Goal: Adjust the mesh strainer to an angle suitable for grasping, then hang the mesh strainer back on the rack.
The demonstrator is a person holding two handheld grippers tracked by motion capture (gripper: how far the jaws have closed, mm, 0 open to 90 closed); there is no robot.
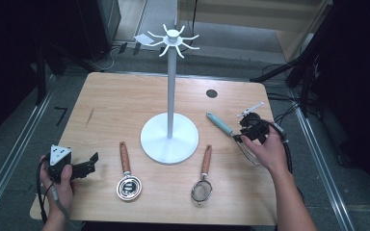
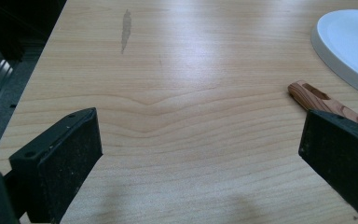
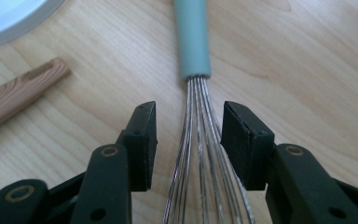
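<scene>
A whisk (image 1: 220,124) with a teal handle lies at the right of the table, its wire head toward the person. My right gripper (image 1: 251,131) is lowered over it. In the right gripper view the jaws (image 3: 189,121) stand on either side of the wire neck just below the teal handle (image 3: 192,37); a gap shows at the left pad, so it is open around the wires. My left gripper (image 1: 92,163) rests at the table's front left, held by a hand. Its jaws (image 2: 200,140) are wide open over bare wood, with nothing between them.
A white hook stand (image 1: 169,139) with a round base rises mid-table. A wood-handled copper strainer (image 1: 127,185) lies front left of the base and a wood-handled mesh strainer (image 1: 202,187) front right. A dark round spot (image 1: 212,93) marks the far right of the tabletop.
</scene>
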